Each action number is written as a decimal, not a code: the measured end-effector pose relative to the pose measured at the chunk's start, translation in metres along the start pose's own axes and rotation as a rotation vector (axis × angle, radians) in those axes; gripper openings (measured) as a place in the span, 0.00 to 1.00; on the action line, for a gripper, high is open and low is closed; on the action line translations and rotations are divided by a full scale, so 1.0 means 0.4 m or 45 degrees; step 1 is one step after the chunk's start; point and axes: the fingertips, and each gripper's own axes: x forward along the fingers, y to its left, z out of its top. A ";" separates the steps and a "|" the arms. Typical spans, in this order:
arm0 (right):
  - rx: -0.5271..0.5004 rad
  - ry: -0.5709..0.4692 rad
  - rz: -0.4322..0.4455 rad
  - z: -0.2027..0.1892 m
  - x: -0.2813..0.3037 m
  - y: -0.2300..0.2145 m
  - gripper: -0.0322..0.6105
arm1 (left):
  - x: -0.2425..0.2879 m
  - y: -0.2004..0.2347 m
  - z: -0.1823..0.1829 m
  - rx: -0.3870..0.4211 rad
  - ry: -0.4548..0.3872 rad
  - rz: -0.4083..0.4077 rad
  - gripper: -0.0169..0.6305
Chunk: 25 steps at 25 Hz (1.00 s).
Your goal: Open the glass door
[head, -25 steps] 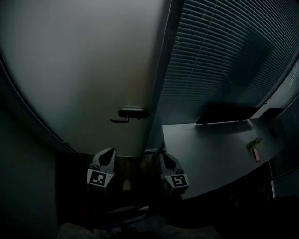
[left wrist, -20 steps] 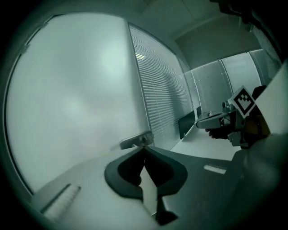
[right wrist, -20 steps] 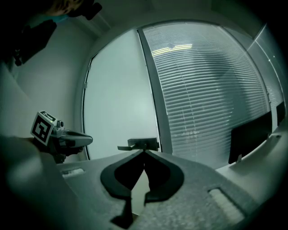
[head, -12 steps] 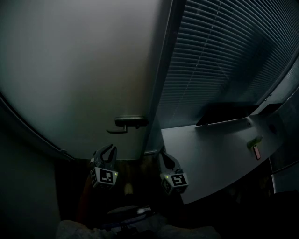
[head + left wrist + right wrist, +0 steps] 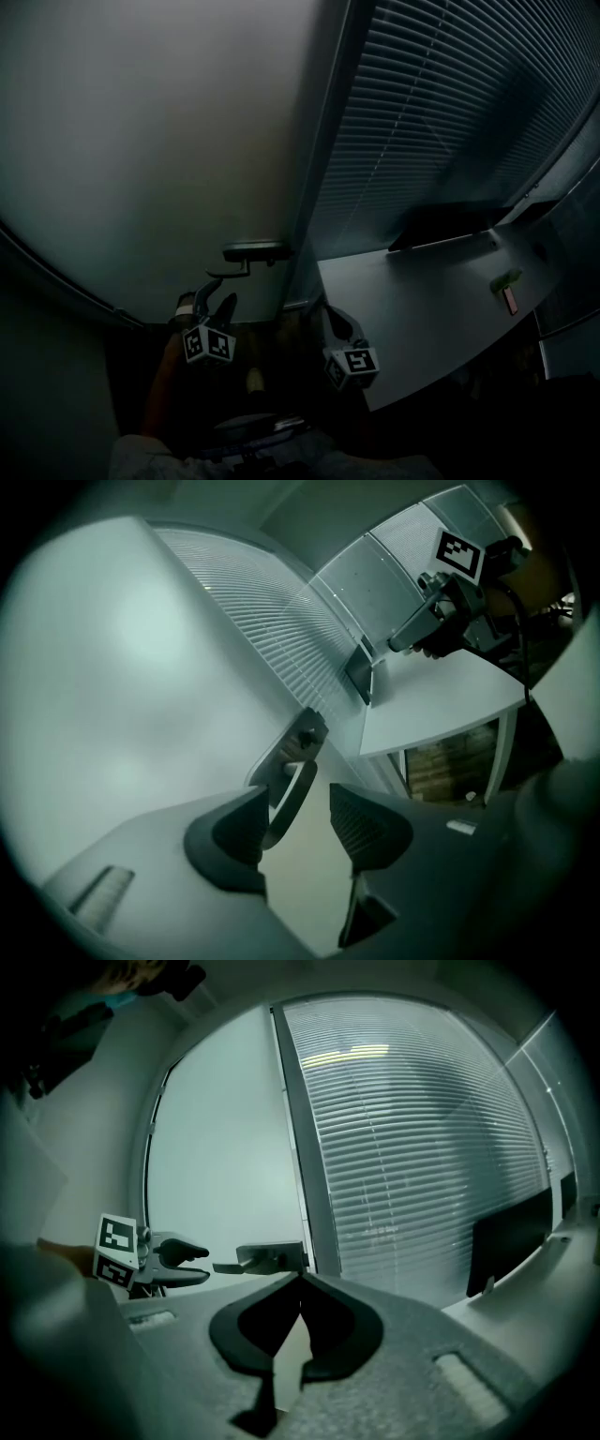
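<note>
It's really dim in here, so take this with a grain of salt. The glass door (image 5: pixel 169 141) is frosted and fills the left and middle of the head view, and I can't see anything through it. Its lever handle (image 5: pixel 253 250) sits low at the door's right edge, next to the dark frame.

My left gripper (image 5: pixel 214 302) has just been opening and its jaws are spread now. The lever's free end lines up with the gap, close by the left pad. From the right gripper view it looks just ahead of the fingertips, and I see no pad pressing on it.

My right gripper (image 5: pixel 300 1279) is pressed together with nothing in it, hanging low by the corner of the desk (image 5: pixel 422 300).

Right of the frame are closed blinds (image 5: pixel 450 112) and a dark monitor (image 5: pixel 441 225) on the desk. There are two small bits, green and reddish, near the desk's far edge, too small to identify. The bottom of the head view is nearly black.
</note>
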 end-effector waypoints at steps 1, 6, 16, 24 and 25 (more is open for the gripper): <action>0.002 0.002 -0.005 -0.001 0.003 -0.002 0.05 | 0.009 0.000 -0.004 0.032 0.007 -0.010 0.36; 0.002 0.019 -0.037 -0.009 0.021 -0.008 0.05 | 0.056 0.000 -0.026 0.165 0.035 -0.058 0.40; 0.036 0.026 -0.085 -0.034 0.061 -0.015 0.05 | 0.137 0.000 -0.055 0.364 0.071 -0.163 0.36; 0.073 0.003 -0.114 -0.039 0.096 -0.024 0.05 | 0.182 -0.018 -0.073 0.513 0.110 -0.275 0.27; 0.074 0.006 -0.117 -0.041 0.100 -0.025 0.05 | 0.189 -0.019 -0.077 0.523 0.117 -0.282 0.27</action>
